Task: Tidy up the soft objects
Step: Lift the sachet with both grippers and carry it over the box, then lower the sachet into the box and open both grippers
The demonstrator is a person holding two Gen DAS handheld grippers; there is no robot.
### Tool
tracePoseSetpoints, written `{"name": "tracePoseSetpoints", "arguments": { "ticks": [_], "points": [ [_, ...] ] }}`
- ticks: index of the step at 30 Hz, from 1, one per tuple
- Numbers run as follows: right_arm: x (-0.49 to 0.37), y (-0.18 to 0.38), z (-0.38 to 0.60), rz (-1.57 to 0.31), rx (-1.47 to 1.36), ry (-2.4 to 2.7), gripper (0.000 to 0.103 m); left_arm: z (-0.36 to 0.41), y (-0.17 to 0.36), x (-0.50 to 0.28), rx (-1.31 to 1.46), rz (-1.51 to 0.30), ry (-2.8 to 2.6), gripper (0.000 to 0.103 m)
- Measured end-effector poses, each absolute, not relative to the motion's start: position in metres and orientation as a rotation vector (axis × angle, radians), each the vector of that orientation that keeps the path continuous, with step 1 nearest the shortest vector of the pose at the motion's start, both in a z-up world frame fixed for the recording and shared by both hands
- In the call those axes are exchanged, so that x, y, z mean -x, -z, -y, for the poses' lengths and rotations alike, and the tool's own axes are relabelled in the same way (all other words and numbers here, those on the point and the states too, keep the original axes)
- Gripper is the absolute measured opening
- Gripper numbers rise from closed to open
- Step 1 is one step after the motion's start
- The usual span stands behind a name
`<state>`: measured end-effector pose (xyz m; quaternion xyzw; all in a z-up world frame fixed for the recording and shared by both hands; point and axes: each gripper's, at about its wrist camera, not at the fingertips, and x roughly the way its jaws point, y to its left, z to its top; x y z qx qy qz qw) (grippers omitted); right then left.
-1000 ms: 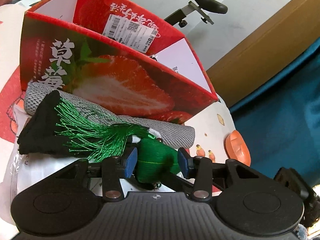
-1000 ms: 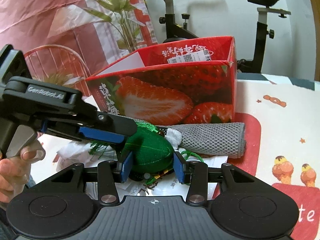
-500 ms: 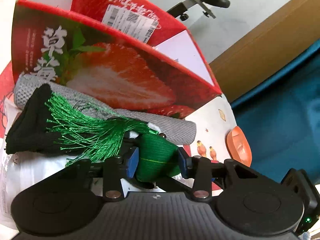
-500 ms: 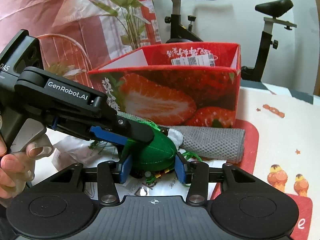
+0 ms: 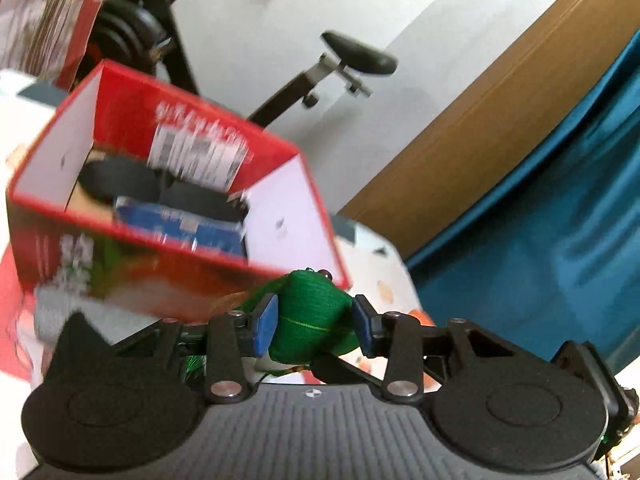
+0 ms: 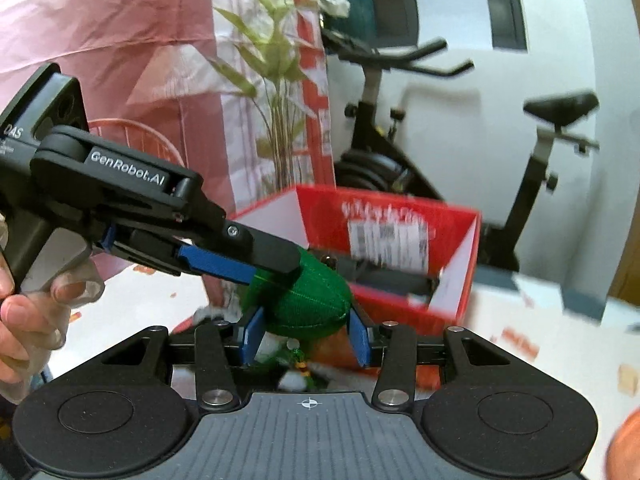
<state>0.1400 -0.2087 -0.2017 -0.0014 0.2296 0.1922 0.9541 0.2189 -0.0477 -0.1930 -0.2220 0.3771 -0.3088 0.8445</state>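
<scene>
both the left gripper [image 5: 314, 324] and right gripper [image 6: 306, 334] clamp the green pouch [image 5: 310, 320], just before the red box [image 5: 176, 208].

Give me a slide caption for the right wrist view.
Both grippers clamp a green pouch in front of the open strawberry box.

A plump green knitted pouch [image 5: 310, 322] with a thin yellow seam line and a small dark bead at its top sits clear of the table, in front of the open red strawberry-printed box [image 5: 280, 168], its green tassel threads trailing below.
</scene>
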Motion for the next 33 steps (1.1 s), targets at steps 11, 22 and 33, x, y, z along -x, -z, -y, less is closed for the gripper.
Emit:
{"name": "tracePoseSetpoints", "arguments": {
  "ticks": [11, 22, 33],
  "points": [
    [-0.174, 0.122, 0.183, -0.319, 0.189, -0.357, 0.041, 0.037, 0.132, -0.234, 0.470, -0.615, 0.689, 0.042],
    [-0.218, 0.109, 0.175, -0.279, 0.281, -0.273, 0.041, 0.040, 0.108, -0.273, 0.454, -0.565, 0.709, 0.043],
    [-0.244, 0.160, 0.217, -0.403, 0.186, -0.211, 0.041, 0.080, 0.148, -0.322, 0.405, -0.700, 0.740, 0.043]
  ]
}}
